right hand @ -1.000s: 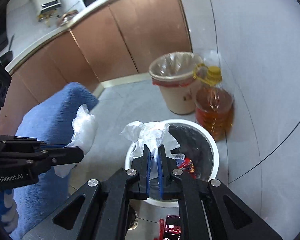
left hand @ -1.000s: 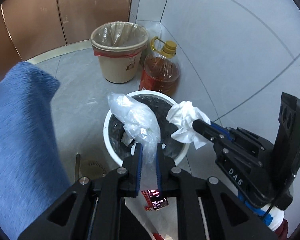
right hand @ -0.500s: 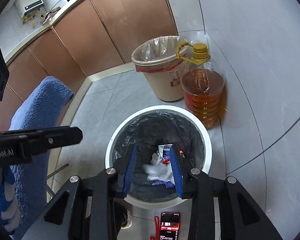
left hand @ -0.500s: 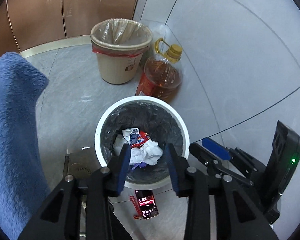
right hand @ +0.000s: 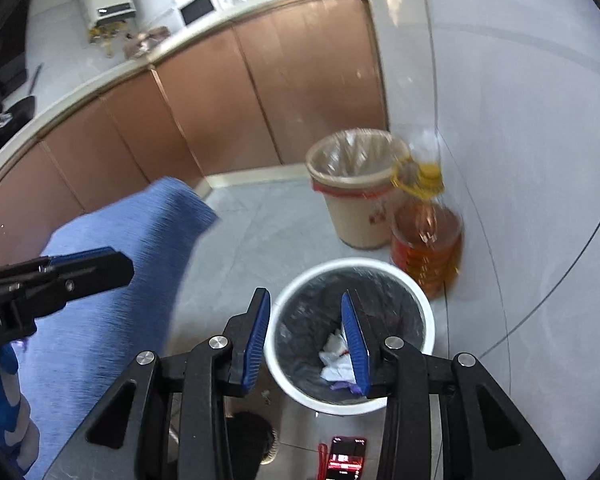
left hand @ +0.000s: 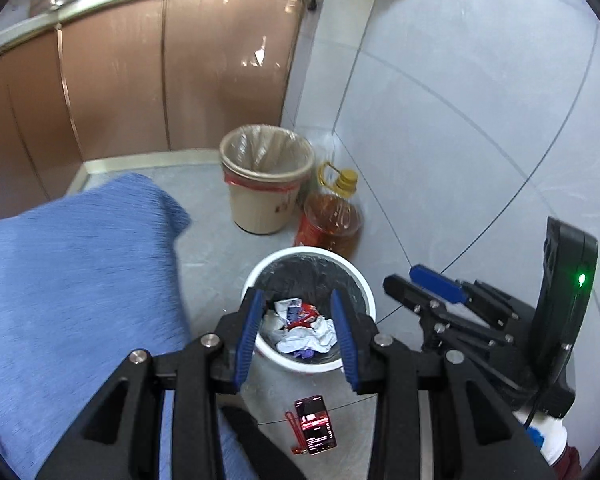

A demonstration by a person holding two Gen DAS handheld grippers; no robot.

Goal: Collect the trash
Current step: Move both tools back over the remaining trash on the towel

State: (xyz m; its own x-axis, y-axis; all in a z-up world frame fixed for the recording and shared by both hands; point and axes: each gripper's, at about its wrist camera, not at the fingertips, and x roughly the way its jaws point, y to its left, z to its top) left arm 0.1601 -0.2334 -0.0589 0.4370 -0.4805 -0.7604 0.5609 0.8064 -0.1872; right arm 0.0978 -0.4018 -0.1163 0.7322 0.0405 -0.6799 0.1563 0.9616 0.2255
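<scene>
Left gripper (left hand: pixel 298 336) jaws parted, nothing btwn them; right gripper (right hand: pixel 308 340) has just been opening, also empty. Grey tile floor (left hand: pixel 208 240), brown cabinets (left hand: pixel 140 80) behind. Both tools angle down over white bin (left hand: pixel 370 304) (black liner): crumpled trash (left hand: pixel 304 330) lies inside. Beige bin (left hand: pixel 266 184) & oil jug (left hand: pixel 332 220) stand beyond.

Only legible lettering — cut-off white "ot.AI" on the left tongs (right hand: pixel 88 268) body.
</scene>
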